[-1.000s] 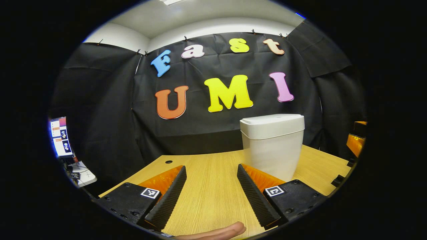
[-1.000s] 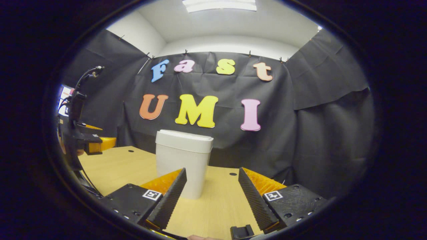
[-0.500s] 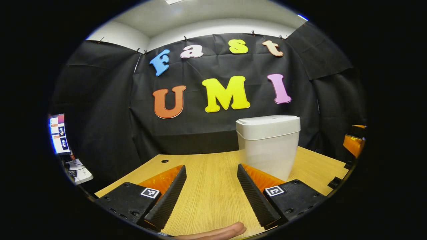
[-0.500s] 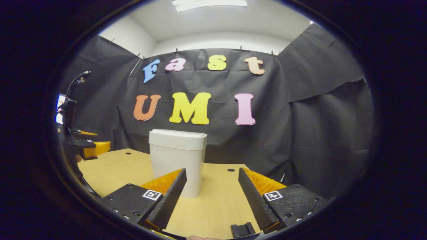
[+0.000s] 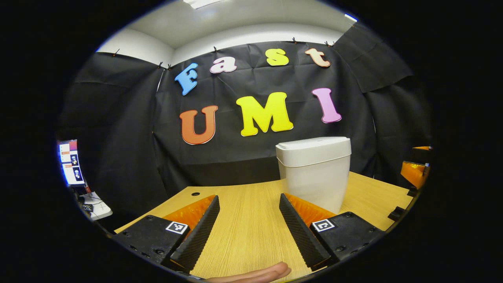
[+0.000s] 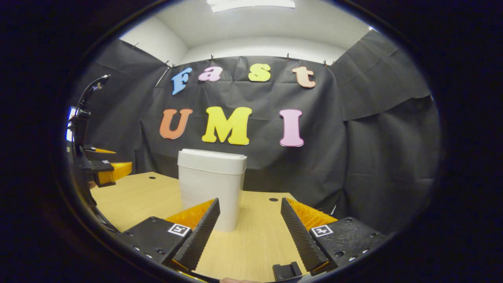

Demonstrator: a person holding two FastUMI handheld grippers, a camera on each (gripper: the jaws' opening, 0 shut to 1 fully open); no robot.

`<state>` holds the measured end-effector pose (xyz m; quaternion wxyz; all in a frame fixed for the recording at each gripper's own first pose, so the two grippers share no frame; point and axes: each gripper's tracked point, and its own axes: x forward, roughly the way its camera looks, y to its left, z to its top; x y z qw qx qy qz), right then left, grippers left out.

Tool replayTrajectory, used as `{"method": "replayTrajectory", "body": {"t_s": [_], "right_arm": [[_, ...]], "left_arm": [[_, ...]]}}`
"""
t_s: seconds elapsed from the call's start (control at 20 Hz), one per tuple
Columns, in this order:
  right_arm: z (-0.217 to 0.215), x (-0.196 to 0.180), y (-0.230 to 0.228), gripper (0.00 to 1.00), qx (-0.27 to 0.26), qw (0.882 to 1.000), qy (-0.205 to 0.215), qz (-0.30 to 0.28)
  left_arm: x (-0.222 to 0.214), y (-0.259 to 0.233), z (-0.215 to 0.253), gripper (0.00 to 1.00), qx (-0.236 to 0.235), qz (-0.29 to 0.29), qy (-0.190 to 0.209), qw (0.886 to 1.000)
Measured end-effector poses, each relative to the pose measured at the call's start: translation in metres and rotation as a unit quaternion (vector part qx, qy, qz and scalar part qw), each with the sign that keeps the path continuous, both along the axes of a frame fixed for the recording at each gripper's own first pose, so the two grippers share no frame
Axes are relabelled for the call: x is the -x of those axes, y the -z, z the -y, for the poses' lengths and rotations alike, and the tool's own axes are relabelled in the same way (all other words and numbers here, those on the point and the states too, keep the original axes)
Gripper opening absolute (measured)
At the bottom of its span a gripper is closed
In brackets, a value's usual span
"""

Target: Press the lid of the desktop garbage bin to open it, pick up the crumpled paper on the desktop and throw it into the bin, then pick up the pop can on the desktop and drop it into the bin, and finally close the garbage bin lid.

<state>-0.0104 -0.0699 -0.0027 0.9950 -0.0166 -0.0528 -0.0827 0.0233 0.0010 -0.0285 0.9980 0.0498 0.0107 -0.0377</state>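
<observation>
little has changed since a second ago — the bin (image 5: pixel 314 171) has slid slightly left in the left gripper view, lid (image 5: pixel 313 143) still shut. it stands on the desk (image 5: pixel 243 220) ahead. left gripper (image 5: pixel 248 226) and right gripper (image 6: pixel 249 228) hover level above the wood, jaws spread wide, holding nothing.

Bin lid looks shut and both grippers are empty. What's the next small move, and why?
Probably bring the right gripper up and forward over the bin to press its lid. The lid sits closed, both grippers are open and holding nothing, and the bin stands just ahead of the right gripper's fingers on the desk.
</observation>
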Motion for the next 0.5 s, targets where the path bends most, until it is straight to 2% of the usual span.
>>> {"method": "replayTrajectory", "body": {"t_s": [0.45, 0.5], "right_arm": [[-0.0049, -0.0032, 0.0063, 0.95, 0.006, 1.000, -0.002, -0.010], [-0.0040, -0.0032, 0.0060, 0.98, 0.007, 1.000, -0.001, -0.010]], "left_arm": [[-0.0010, -0.0006, -0.0059, 0.98, -0.003, 0.006, -0.012, 1.000], [-0.0021, -0.0009, -0.0067, 0.99, -0.004, 0.006, -0.014, 1.000]]}}
